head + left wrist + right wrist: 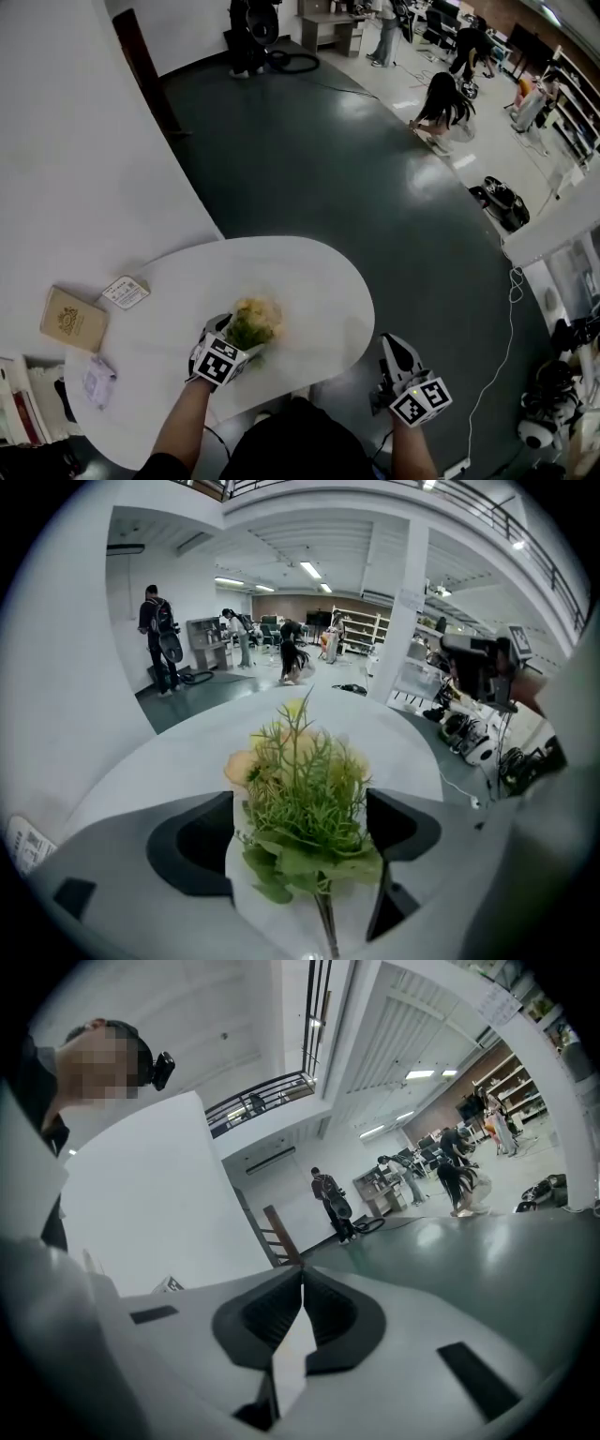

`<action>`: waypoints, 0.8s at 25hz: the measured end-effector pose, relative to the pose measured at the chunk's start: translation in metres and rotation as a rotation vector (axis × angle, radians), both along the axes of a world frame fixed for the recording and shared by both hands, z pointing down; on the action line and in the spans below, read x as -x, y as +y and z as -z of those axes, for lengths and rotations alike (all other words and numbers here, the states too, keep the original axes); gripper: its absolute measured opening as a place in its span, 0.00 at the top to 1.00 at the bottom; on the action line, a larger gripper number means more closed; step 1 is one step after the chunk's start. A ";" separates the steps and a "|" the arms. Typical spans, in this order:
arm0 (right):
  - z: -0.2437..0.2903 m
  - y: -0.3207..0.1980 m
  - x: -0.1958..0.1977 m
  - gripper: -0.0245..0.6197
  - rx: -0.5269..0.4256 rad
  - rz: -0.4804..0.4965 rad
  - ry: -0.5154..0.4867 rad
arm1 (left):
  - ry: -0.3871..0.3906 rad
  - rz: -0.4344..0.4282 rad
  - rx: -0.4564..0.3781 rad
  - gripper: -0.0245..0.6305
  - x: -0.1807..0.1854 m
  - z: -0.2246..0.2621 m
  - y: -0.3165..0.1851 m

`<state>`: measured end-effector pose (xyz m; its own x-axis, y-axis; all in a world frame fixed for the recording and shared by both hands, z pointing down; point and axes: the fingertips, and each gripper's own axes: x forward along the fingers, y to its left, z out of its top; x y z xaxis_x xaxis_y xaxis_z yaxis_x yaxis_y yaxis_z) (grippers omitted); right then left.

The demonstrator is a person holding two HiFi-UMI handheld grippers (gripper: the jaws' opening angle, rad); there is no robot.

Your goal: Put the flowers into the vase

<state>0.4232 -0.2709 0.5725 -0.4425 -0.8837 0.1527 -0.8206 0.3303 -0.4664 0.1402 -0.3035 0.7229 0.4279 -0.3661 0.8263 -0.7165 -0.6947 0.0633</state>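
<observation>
Flowers (305, 780), a bunch of pale blooms and feathery green, sit between the wide-apart jaws of the left gripper (300, 836). The pads aren't pressing on them. They're over the middle of the white table (309, 272). Right gripper (302, 1283) is closed on nothing, just off the table's right edge above the dark floor (375, 187). Tan booklet (73, 320) and small card (125, 292) lie at the table's left end.
</observation>
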 end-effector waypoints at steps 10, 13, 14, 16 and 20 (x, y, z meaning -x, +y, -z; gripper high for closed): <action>-0.024 -0.005 -0.023 0.92 0.046 -0.042 -0.008 | -0.097 -0.057 0.097 0.29 -0.012 -0.044 -0.011; -0.023 -0.005 -0.034 0.92 0.049 -0.060 -0.002 | -0.118 -0.057 0.122 0.29 -0.013 -0.050 -0.011; -0.023 -0.006 -0.036 0.92 0.049 -0.064 -0.001 | -0.124 -0.060 0.126 0.29 -0.014 -0.051 -0.011; -0.023 -0.006 -0.039 0.92 0.050 -0.070 0.002 | -0.140 -0.069 0.127 0.29 -0.014 -0.053 -0.012; -0.023 -0.003 -0.040 0.92 0.052 -0.074 0.009 | -0.162 -0.082 0.127 0.29 -0.014 -0.058 -0.012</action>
<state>0.4635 -0.2744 0.5955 -0.3748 -0.9047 0.2027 -0.8462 0.2445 -0.4734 0.1544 -0.3154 0.7814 0.3097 -0.2237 0.9241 -0.6657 -0.7450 0.0428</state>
